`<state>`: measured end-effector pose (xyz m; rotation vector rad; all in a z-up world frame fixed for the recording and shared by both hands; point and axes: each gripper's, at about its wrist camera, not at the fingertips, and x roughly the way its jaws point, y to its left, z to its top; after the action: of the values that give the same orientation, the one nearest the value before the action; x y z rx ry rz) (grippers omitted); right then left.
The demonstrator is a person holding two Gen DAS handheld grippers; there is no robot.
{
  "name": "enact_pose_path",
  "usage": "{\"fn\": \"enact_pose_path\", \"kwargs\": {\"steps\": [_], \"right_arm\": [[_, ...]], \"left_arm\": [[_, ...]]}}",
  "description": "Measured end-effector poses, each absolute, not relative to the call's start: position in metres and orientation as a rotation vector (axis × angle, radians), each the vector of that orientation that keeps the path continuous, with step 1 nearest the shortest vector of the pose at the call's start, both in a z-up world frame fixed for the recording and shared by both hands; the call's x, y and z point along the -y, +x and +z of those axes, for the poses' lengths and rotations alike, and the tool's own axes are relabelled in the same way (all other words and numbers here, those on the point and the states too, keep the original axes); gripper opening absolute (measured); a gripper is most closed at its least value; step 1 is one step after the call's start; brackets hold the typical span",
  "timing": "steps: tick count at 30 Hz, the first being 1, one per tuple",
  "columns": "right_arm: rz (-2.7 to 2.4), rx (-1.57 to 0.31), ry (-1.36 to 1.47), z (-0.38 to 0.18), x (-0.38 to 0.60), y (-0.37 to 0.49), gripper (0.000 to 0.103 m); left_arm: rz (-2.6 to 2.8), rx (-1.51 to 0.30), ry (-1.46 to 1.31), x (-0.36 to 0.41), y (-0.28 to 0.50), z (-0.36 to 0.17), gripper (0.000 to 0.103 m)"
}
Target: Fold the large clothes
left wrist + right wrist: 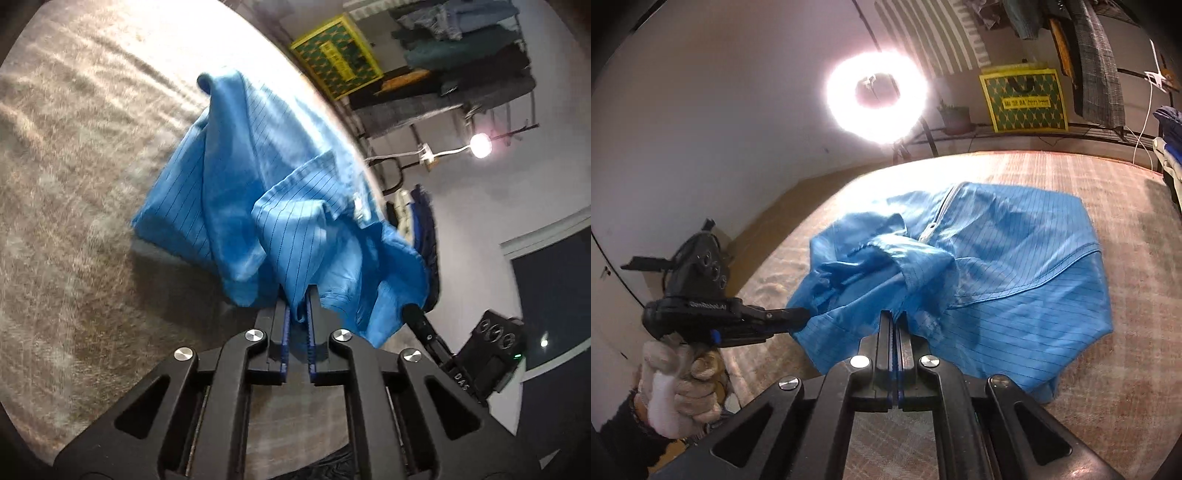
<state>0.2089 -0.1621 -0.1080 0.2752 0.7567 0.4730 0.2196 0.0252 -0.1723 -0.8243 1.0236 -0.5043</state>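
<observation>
A large blue pinstriped garment (258,206) with a white zipper (936,221) lies partly on a beige woven bed surface (74,221). My left gripper (298,306) is shut on a bunched fold of the garment, lifting it. My right gripper (894,317) is shut on another edge of the garment (997,266). The left gripper also shows in the right wrist view (798,314), held by a gloved hand (679,387), its tip in the cloth. The right gripper's tip shows in the left wrist view (412,312) at the cloth's right edge.
A bright ring light (877,96) stands beyond the bed. A yellow-green patterned bag (1023,99) and a clothes rack with hanging garments (461,55) stand at the back. A pile of dark clothes (424,221) lies at the bed's edge.
</observation>
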Motion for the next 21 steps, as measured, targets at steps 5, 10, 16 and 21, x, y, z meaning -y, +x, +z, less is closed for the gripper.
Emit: {"fn": "enact_pose_path", "kwargs": {"steps": [5,10,16,21], "right_arm": [[0.495,-0.689,0.437,-0.114,0.195,0.198,0.0],[0.478,-0.731,0.5,-0.14,0.205,0.197,0.0],[0.466,-0.789,0.328,-0.131,0.198,0.186,0.013],[0.462,-0.756,0.095,-0.092,0.177,0.187,0.05]], "left_arm": [[-0.513,-0.973,-0.907,-0.045,0.215,-0.178,0.002],[-0.498,-0.974,-0.894,-0.047,0.211,-0.187,0.001],[-0.472,-0.965,-0.677,-0.031,0.188,-0.169,0.026],[-0.494,-0.855,-0.551,-0.013,0.16,-0.13,0.028]]}}
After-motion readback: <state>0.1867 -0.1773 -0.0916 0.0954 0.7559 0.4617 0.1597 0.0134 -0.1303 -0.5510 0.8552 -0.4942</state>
